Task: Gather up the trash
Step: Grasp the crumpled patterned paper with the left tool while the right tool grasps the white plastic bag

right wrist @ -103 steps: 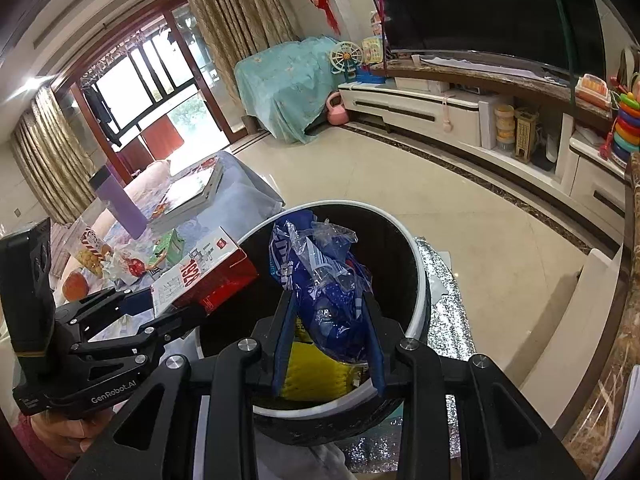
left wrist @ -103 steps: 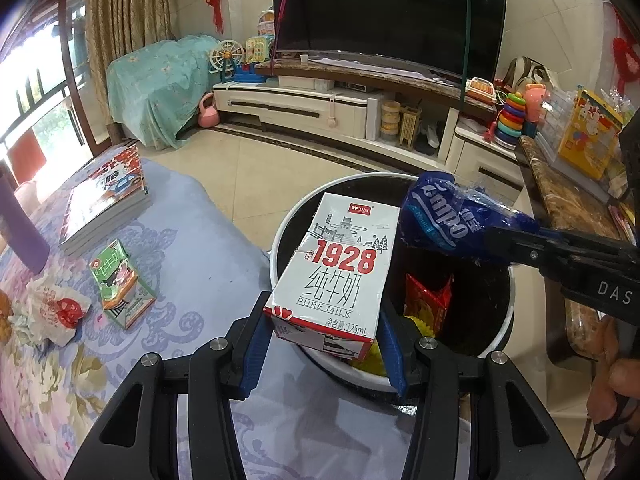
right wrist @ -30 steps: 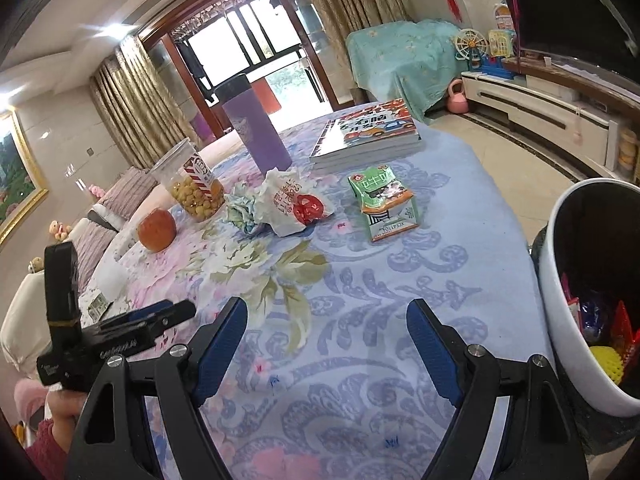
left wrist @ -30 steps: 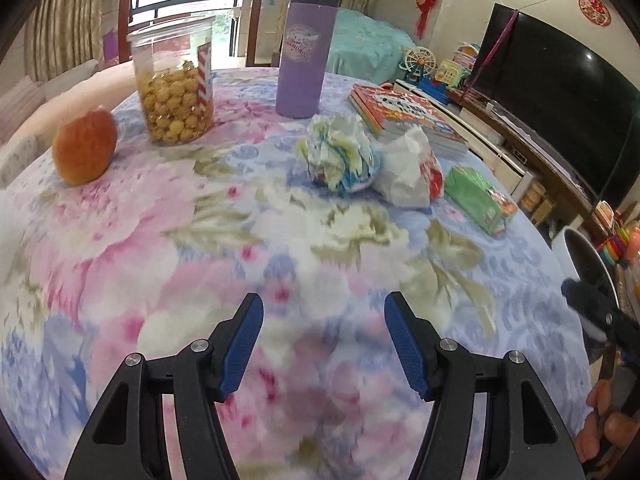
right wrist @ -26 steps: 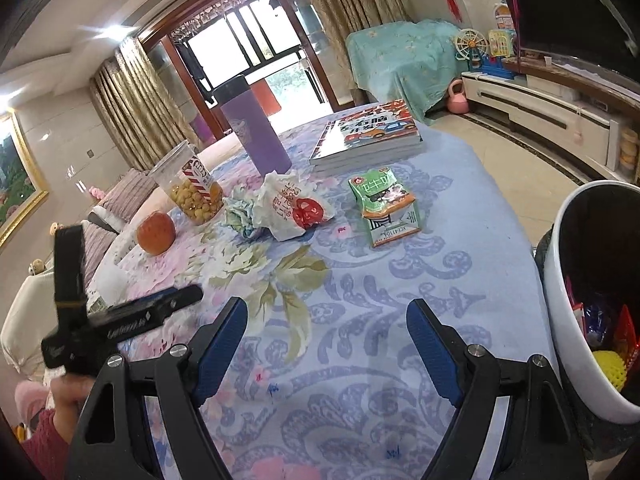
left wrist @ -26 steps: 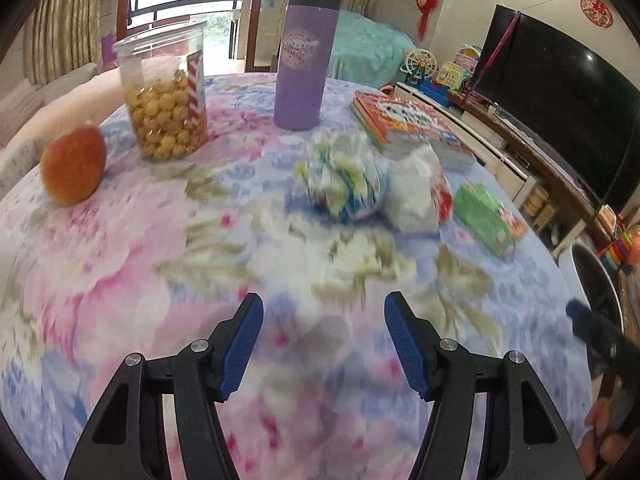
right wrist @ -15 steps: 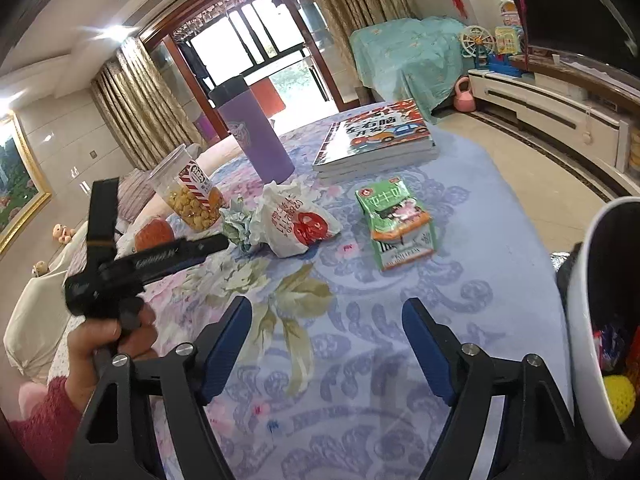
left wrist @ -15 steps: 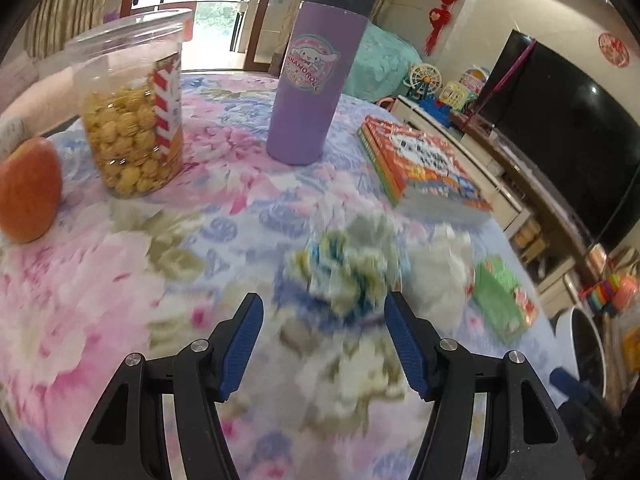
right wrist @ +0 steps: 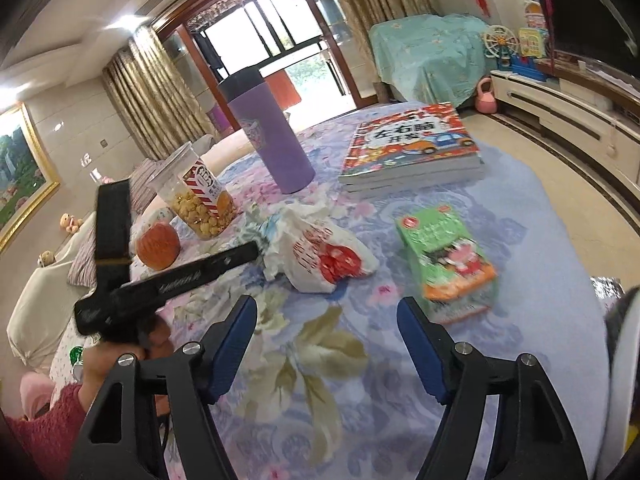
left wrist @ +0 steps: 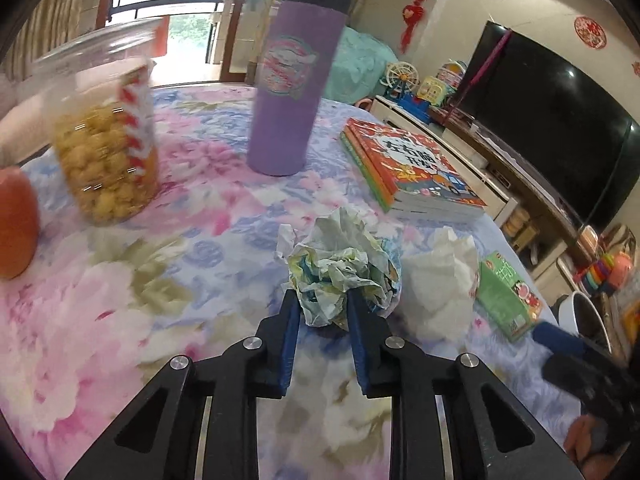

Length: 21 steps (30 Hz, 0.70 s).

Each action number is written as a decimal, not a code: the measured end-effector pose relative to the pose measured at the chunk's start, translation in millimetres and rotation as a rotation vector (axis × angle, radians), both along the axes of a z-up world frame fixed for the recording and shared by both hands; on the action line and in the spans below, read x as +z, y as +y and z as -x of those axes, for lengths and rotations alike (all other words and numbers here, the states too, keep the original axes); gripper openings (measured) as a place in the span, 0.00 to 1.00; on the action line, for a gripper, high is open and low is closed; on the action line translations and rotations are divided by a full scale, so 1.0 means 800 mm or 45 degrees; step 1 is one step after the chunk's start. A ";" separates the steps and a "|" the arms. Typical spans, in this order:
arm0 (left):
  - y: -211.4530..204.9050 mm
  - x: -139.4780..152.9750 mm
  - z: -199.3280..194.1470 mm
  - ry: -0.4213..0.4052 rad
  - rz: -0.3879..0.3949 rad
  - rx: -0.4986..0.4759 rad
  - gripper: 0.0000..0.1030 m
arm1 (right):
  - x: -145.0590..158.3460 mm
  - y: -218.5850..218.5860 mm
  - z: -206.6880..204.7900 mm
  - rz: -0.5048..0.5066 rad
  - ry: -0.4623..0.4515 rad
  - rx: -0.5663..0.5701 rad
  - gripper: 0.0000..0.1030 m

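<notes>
Left wrist view: left gripper (left wrist: 320, 304) has its blue pads clamped on the crumpled ball of blue-green-white printed paper (left wrist: 342, 272), which sits on the floral pink-and-blue tablecloth (left wrist: 120, 320). Pads pinch the near lower part of the ball; most of it bulges above and beyond the fingertips. Just right of it, touching or nearly so, lies a crumpled white plastic bag (left wrist: 444, 280); further right a green drink carton (left wrist: 506, 298) lies flat. Behind: purple tumbler with black lid (left wrist: 292, 92) upright, stack of orange-red children's books (left wrist: 412, 172) to its right, clear plastic jar of yellow snack balls (left wrist: 104, 144) to its left (blurred), orange-red round fruit (left wrist: 14, 220) at the left edge. White rim of the trash bin (left wrist: 580, 312) shows at far right, beyond the table edge.

Right wrist view: right gripper (right wrist: 326, 326) hovers over bare tablecloth, jaws closing but wide apart, nothing between them. White bag with red print lies just ahead of the left finger, green carton ahead of the right finger, neither touched. Left gripper's black body comes in from the left, held by a hand (right wrist: 120, 344) with a red sleeve (right wrist: 44, 428); its tip is at the paper ball beside the bag, mostly hidden from this side.
</notes>
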<state>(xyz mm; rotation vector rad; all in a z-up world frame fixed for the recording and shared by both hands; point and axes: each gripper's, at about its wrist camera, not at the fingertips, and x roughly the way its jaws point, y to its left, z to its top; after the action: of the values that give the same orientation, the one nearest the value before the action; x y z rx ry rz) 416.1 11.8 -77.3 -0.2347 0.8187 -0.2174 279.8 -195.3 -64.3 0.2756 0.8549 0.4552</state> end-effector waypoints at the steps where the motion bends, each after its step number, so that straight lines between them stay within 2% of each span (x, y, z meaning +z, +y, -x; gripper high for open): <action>1: 0.007 0.002 0.007 -0.001 0.003 0.014 0.21 | -0.001 0.007 -0.005 0.004 -0.002 0.011 0.71; 7: 0.043 0.012 0.063 -0.020 0.046 0.105 0.21 | -0.003 0.039 -0.030 0.059 -0.034 0.057 0.71; 11: 0.048 0.014 0.089 -0.017 0.044 0.140 0.21 | -0.016 0.059 -0.050 0.161 -0.040 0.070 0.71; 12: 0.047 0.014 0.094 -0.019 0.032 0.146 0.21 | -0.022 0.062 -0.055 0.181 -0.028 0.070 0.68; 13: 0.047 0.016 0.101 -0.020 0.022 0.147 0.21 | -0.027 0.064 -0.059 0.198 -0.013 0.065 0.51; 14: 0.044 0.018 0.108 -0.020 0.014 0.147 0.21 | -0.031 0.065 -0.061 0.223 -0.001 0.056 0.20; 15: 0.041 0.021 0.114 -0.019 0.012 0.146 0.21 | -0.034 0.065 -0.062 0.237 0.014 0.052 0.09; 17: 0.037 0.023 0.123 -0.015 0.012 0.139 0.21 | -0.035 0.062 -0.062 0.189 0.043 0.052 0.08; 21: 0.028 0.030 0.143 -0.017 0.014 0.131 0.21 | -0.019 0.055 -0.036 0.150 0.000 0.044 0.06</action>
<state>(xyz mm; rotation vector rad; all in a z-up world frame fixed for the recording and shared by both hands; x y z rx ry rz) 301.5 33.9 -53.4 -0.2850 0.7904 -0.1268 308.5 -151.7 -79.2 0.1527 0.8843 0.4350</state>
